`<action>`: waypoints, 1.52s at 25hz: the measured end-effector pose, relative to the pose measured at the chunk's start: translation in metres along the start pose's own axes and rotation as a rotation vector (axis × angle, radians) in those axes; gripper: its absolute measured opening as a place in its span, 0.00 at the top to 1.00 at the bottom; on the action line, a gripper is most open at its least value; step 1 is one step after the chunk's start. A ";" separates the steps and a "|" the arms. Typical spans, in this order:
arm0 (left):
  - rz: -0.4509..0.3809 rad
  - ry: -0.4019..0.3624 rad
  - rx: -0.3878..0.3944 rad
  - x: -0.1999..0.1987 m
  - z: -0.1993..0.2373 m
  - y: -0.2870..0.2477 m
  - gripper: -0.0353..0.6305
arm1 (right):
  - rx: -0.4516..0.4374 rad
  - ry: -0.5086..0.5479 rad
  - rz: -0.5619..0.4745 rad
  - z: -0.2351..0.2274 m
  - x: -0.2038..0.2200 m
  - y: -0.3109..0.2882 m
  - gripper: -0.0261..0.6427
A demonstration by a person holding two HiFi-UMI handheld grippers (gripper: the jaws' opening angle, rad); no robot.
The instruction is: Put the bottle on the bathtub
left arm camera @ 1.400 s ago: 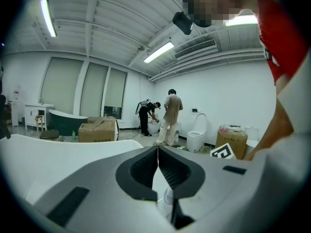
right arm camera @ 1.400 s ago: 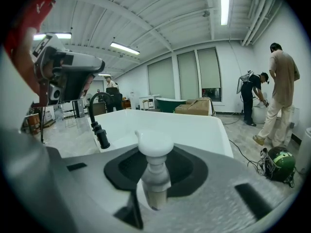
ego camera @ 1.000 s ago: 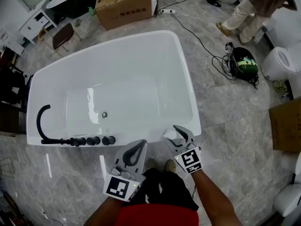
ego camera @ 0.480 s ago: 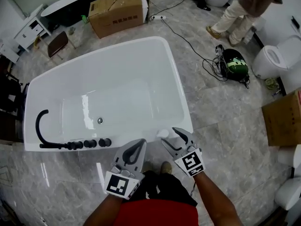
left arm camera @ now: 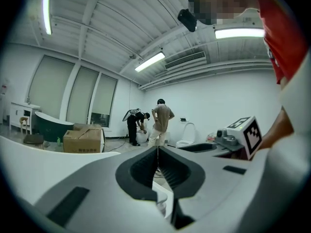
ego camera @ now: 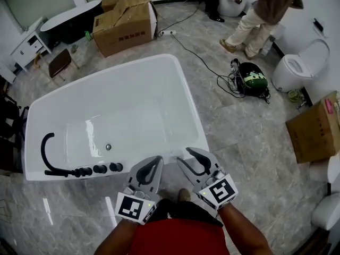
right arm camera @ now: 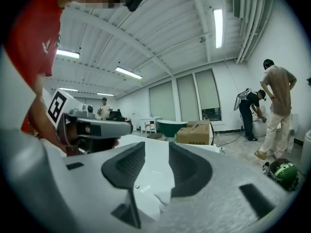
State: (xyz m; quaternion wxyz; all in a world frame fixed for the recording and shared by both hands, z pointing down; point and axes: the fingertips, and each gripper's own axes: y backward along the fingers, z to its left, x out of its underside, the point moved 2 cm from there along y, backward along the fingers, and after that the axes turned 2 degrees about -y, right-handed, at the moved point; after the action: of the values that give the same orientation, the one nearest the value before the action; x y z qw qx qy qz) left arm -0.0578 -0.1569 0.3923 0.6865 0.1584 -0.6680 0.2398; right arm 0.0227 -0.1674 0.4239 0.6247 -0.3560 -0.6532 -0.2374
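The white bathtub (ego camera: pixel 180 84) fills the left middle of the head view. A small white bottle (ego camera: pixel 179 154) stands on its near right rim and hardly shows against the white. It appears low between the jaws as the bottle (right arm camera: pixel 163 197) in the right gripper view and as the bottle (left arm camera: pixel 163 204) in the left gripper view. My right gripper (ego camera: pixel 183 155) is open, its jaws spread just behind the bottle and not touching it. My left gripper (ego camera: pixel 158 159) is shut and empty, beside the rim to the bottle's left.
A black faucet (ego camera: pixel 47 150) and knobs (ego camera: pixel 99 169) sit on the tub's near left rim. A cardboard box (ego camera: pixel 123 20) stands behind the tub. Right of it are a bag with cables (ego camera: pixel 253 79), a toilet (ego camera: pixel 295 70), another box (ego camera: pixel 314 132) and people (ego camera: pixel 257 12).
My right gripper has let go of the bottle and drawn back toward me, leaving the bottle on the rim. The head view has pulled back; the left gripper stays shut.
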 end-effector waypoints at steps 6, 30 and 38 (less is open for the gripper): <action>-0.049 -0.011 0.046 -0.030 -0.015 0.011 0.93 | 0.029 0.001 -0.082 0.015 -0.043 0.018 0.83; -0.111 -0.018 0.088 -0.049 -0.044 0.053 0.93 | 0.091 0.015 -0.139 0.068 -0.062 0.053 0.95; -0.108 -0.012 0.094 -0.051 -0.047 0.053 0.93 | 0.105 0.018 -0.145 0.065 -0.064 0.058 0.95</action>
State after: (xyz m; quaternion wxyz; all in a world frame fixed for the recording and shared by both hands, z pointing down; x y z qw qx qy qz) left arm -0.0465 -0.0934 0.3339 0.6860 0.2278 -0.6507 0.2328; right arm 0.0226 -0.0925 0.3461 0.6294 -0.2726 -0.6832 -0.2504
